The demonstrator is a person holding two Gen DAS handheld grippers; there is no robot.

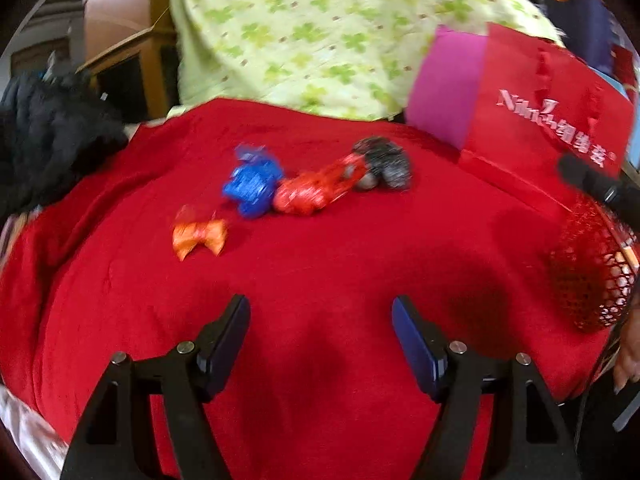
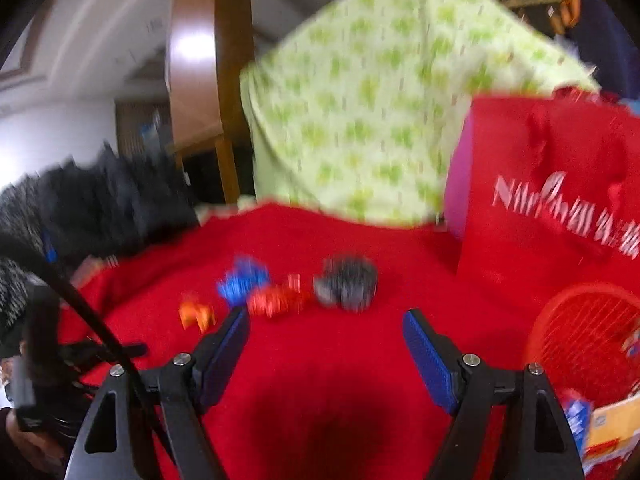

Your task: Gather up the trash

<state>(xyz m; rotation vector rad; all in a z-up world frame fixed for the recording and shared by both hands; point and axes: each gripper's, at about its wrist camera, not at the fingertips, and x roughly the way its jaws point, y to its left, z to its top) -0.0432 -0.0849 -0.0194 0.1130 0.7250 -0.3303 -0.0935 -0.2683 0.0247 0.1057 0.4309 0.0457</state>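
Four crumpled wrappers lie in a row on the red cloth (image 1: 320, 264): orange (image 1: 199, 236), blue (image 1: 253, 186), red (image 1: 316, 188) and grey-black (image 1: 384, 162). My left gripper (image 1: 320, 312) hangs open over bare cloth, short of the wrappers, with nothing between its fingers. The right wrist view, which is blurred, shows the same orange (image 2: 195, 314), blue (image 2: 242, 284), red (image 2: 278, 298) and grey-black (image 2: 347, 283) wrappers just beyond my right gripper (image 2: 326, 322), which is open and empty too. A red mesh basket (image 1: 588, 268) (image 2: 580, 340) at the right holds some packaging (image 2: 612, 424).
A red paper bag (image 1: 548, 120) (image 2: 560, 200) with white lettering and a pink side stands at the back right. Green-patterned fabric (image 1: 320, 32) rises behind the cloth. A black furry garment (image 1: 48, 140) lies at the left. A hand (image 1: 628, 352) shows at the right edge.
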